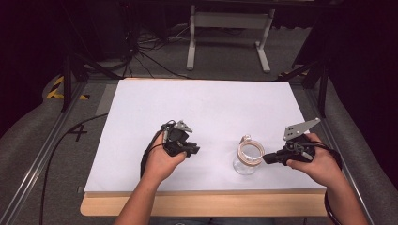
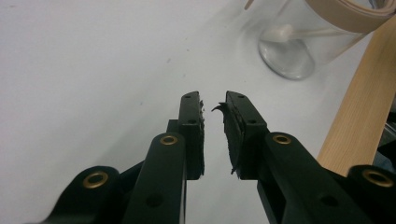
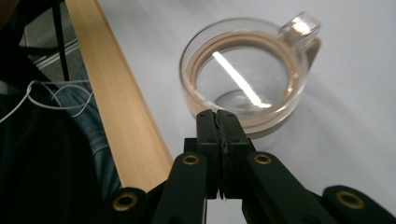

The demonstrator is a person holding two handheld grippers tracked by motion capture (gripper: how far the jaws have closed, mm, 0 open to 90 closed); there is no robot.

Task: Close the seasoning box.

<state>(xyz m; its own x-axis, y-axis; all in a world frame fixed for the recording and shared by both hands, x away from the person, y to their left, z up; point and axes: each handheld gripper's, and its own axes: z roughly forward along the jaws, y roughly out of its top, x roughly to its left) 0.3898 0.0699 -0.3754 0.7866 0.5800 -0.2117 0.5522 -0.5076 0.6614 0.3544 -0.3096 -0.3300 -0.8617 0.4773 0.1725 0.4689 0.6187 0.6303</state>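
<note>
Dark workshop-type room, cables on the floor, and a white tabletop [image 1: 202,112] with a wooden edge [image 3: 122,112] along the person's side. The only object sitting on it is a clear glass mug [image 1: 248,157] with a tan band around the rim, near the front edge and a bit right of centre.

The right gripper [image 1: 268,159] is sitting just beside the mug's rim, jaws clenched tight together with nothing between them. The left gripper [image 1: 193,150] is hanging off to the left, well apart from the mug, jaws slightly parted and empty.

My guess is the right one is lining up on the mug. To do it well it needs to open up first, then go for the rim or the handle [image 3: 300,26] squarely, since glass is slippery.

Inside the mug there's a cotton swab [image 2: 299,33] lying against the wall, otherwise it's looking empty.
</note>
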